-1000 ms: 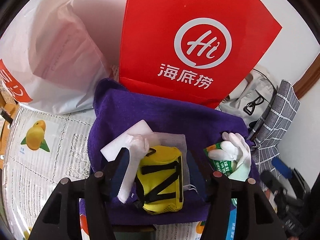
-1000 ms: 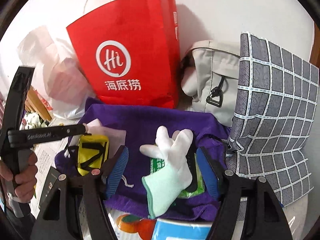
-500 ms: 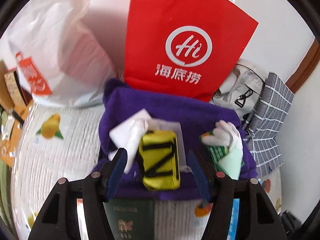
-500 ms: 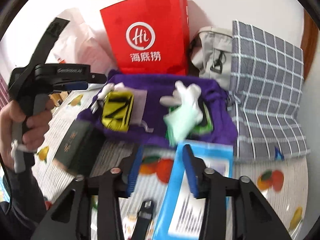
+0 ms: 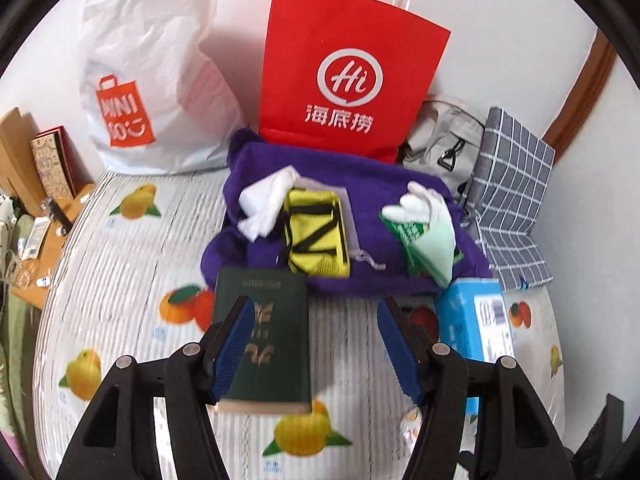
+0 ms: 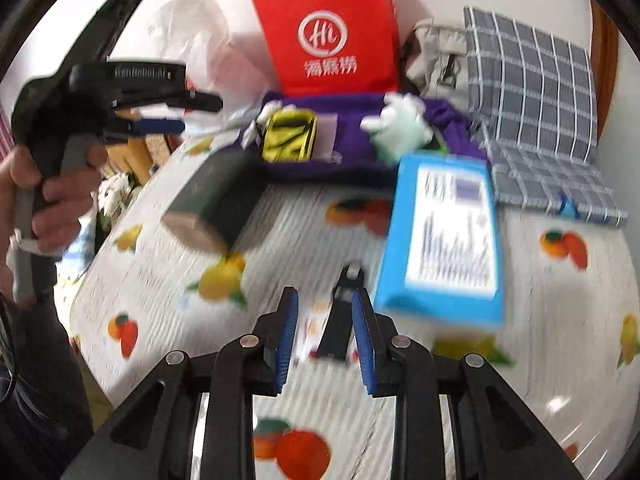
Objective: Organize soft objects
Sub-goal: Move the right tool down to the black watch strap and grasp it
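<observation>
Left wrist view gives us the left gripper (image 5: pixel 316 332) low in the frame, its jaws spread wide and holding nothing, hanging above a dark green booklet (image 5: pixel 264 336) that lies on the fruit-printed surface (image 5: pixel 120 264). Above the booklet, at the centre of the frame, we see a purple cloth (image 5: pixel 360 188) spread out, carrying a yellow pouch (image 5: pixel 316 236) with black straps, a crumpled white glove (image 5: pixel 268 204) touching the pouch's left side, and a white-and-mint glove (image 5: pixel 428 224) well apart to the right, lying over a green packet (image 5: pixel 404 236). A blue box (image 5: pixel 476 316) sits just beside the cloth's lower right corner. Behind the cloth stand a red paper bag (image 5: pixel 344 72), a white plastic bag (image 5: pixel 148 80) at upper left, and a grey checked cushion (image 5: pixel 512 200) at right.

Right wrist view, blurred, shows the right gripper (image 6: pixel 325 332) at bottom centre, its jaws only narrowly parted and gripping nothing, above a small black clip-like item (image 6: pixel 340 320) on the surface. We also see the left gripper held in a hand (image 6: pixel 48 196) at the left edge.
</observation>
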`<state>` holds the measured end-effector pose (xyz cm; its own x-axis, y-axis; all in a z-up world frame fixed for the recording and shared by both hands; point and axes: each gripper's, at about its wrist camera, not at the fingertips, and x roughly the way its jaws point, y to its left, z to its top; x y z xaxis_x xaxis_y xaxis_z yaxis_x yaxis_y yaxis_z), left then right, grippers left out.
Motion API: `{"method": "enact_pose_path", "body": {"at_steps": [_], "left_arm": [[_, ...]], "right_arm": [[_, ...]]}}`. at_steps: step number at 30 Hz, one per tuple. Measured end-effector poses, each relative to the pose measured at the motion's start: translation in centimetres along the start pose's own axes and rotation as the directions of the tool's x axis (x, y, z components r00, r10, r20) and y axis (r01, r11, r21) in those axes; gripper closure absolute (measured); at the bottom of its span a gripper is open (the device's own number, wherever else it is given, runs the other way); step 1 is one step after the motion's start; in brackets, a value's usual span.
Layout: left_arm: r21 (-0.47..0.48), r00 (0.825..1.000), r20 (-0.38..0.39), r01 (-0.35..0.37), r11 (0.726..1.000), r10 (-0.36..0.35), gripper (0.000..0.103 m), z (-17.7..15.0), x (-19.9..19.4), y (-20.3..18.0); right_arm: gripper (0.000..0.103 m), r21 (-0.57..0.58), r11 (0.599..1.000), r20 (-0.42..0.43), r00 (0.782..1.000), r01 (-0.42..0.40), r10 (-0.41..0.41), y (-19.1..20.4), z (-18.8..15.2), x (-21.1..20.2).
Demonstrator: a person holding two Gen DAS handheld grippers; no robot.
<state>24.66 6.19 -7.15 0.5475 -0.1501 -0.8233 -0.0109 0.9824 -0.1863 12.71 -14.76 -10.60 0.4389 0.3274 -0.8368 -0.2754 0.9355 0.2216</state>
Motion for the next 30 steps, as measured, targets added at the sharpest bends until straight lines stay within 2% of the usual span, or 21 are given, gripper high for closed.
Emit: {"method": "enact_pose_path", "body": {"at_steps": [4, 10, 13, 17, 20, 23, 30], "left_arm": [[0.004, 1.0, -0.016, -0.022, 1.0, 0.022, 0.041, -1.9, 0.3, 0.4], [-0.03, 0.998, -0.048, -0.039, 0.999, 0.038, 0.041, -4.1, 1.3, 2.2], [-0.032, 0.997, -0.065, -0.034, 0.999, 0.032, 0.041, -4.7, 2.0, 2.5], [-0.026, 0.997, -0.067, -0.03, 0.999, 0.028, 0.041, -5.3, 2.3, 2.5], [-0.021, 0.997, -0.07, -0.023, 1.0, 0.021, 0.041, -5.6, 1.9, 2.5], [-0.009, 0.998, -0.052, -0.019, 1.0, 0.018, 0.041, -5.7, 1.1, 2.6], [-0.035, 0.999, -0.046, -0.019, 0.999, 0.017, 0.041, -6.7, -0.2, 3.2]], "right_arm": [[0.075, 0.015, 1.0, -0.034, 0.999, -0.003, 0.004, 0.2, -2.1, 1.7], [0.075, 0.003, 0.994, -0.033, 0.993, 0.109, -0.109, 0.2, -2.3, 4.3], [0.074, 0.015, 0.993, -0.044, 0.992, 0.116, -0.115, 0.0, -2.5, 5.6], [0.073, -0.011, 0.99, -0.011, 0.989, 0.144, -0.144, 0.9, -2.6, 6.2], [0.076, -0.044, 0.987, -0.001, 0.988, 0.157, -0.157, 1.6, -2.6, 6.5], [0.079, -0.052, 0.988, 0.004, 0.989, 0.145, -0.145, 1.8, -2.8, 6.3], [0.082, -0.103, 0.995, -0.044, 0.999, -0.016, 0.011, 4.0, -4.3, 4.7]]}}
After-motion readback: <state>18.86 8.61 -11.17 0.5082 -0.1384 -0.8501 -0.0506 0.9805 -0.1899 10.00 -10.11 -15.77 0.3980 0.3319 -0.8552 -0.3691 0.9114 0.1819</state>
